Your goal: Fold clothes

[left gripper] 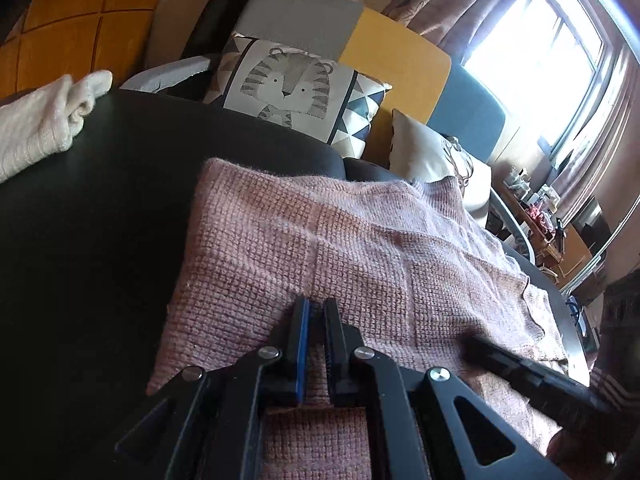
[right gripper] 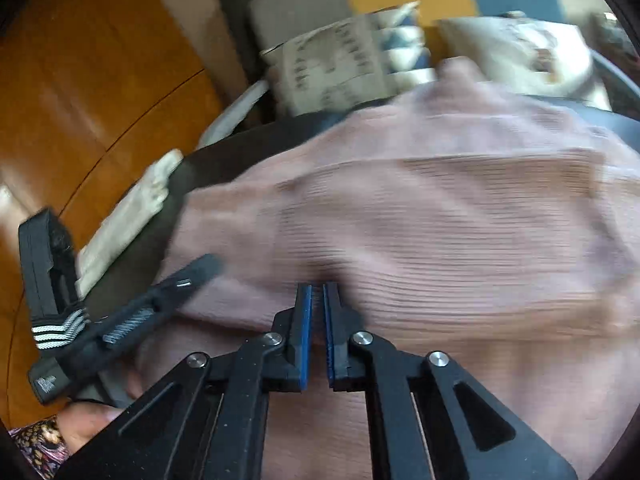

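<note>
A pink knit garment point(left gripper: 360, 232) point(right gripper: 440, 220) lies spread on a black round table point(left gripper: 100, 200) point(right gripper: 224, 156). My left gripper point(left gripper: 317, 304) point(right gripper: 208, 266) sits near the garment's left edge. Its jaws are nearly together, with pink knit showing in the narrow gap. My right gripper point(right gripper: 317, 290) is also shut, with pink cloth between its blue pads; this view is blurred by motion. In the left wrist view it shows as a dark blur point(left gripper: 472, 344) over the garment's right side. A hand point(right gripper: 88, 420) holds the left gripper's handle.
A folded white knit garment point(left gripper: 36, 120) point(right gripper: 124, 220) rests at the table's far left edge. Behind the table stands a sofa with a tiger cushion point(left gripper: 288, 88) point(right gripper: 332, 64) and a cream cushion point(left gripper: 424, 148). A bright window point(left gripper: 532, 48) and a cluttered side table point(left gripper: 536, 208) are at the right.
</note>
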The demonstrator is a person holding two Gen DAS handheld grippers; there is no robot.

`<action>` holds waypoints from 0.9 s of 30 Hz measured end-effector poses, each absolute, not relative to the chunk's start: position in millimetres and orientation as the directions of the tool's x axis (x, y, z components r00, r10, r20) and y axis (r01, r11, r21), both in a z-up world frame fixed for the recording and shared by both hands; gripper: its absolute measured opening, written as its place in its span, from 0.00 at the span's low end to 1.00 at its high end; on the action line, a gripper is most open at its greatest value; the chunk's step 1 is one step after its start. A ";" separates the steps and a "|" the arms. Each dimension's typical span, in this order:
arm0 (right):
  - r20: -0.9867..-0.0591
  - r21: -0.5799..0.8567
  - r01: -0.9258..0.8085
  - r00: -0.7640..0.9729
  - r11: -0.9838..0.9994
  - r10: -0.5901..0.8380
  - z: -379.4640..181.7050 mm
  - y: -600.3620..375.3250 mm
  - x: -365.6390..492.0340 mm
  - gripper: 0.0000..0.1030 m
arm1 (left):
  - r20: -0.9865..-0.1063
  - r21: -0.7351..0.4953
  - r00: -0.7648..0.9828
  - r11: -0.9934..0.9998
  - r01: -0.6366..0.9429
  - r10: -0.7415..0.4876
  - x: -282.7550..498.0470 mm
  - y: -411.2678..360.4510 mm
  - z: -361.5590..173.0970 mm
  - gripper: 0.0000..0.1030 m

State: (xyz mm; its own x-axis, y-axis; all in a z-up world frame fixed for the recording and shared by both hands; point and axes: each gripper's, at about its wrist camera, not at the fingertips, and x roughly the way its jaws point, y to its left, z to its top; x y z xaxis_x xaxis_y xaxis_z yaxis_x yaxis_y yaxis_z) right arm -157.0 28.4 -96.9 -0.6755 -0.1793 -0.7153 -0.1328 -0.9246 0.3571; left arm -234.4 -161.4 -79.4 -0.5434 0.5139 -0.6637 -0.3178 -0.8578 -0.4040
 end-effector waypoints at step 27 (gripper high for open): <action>-0.710 0.404 -0.286 -0.697 -0.869 -0.101 -117.3 168.0 -201.5 0.00 | -0.656 -0.402 -0.546 -0.853 -0.332 0.521 -234.9 -161.9 -80.5 0.06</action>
